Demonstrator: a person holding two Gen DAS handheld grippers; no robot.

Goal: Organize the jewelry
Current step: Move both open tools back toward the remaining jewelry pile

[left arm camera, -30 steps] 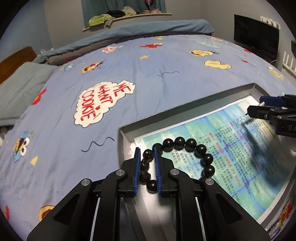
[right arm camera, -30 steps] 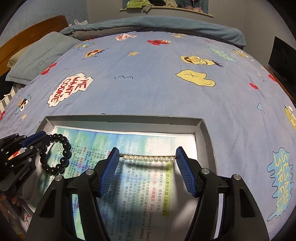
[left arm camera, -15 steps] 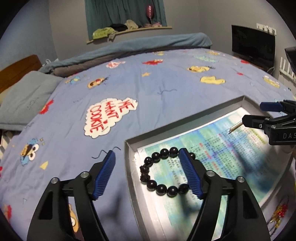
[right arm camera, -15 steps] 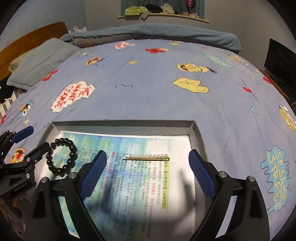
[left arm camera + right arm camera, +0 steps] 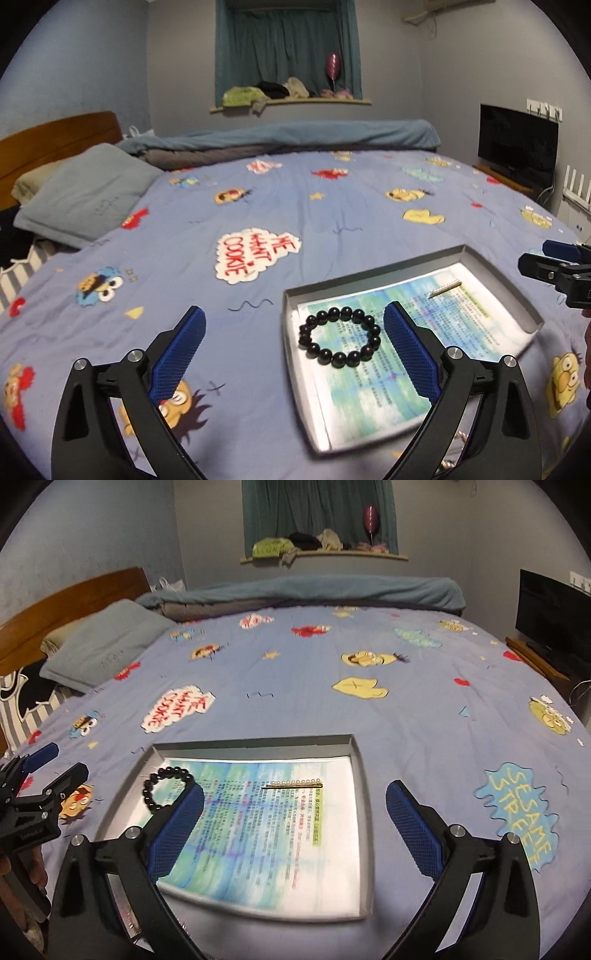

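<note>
With bracelet (image 5: 340, 336) at nine o'clock and hairpin (image 5: 292, 784) at one in the tray (image 5: 364, 812), our hand-held grippers, left (image 5: 293, 349) and right (image 5: 294, 825), have just spread wide, empty, releasing them.

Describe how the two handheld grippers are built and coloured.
Both are alike. The left gripper and the right gripper each have two matte black, angular arms with triangular cut-outs and silver screw heads. Each finger carries a long blue pad with a fine ribbed texture. Faint white lettering marks the black bodies. No cables show.
</note>
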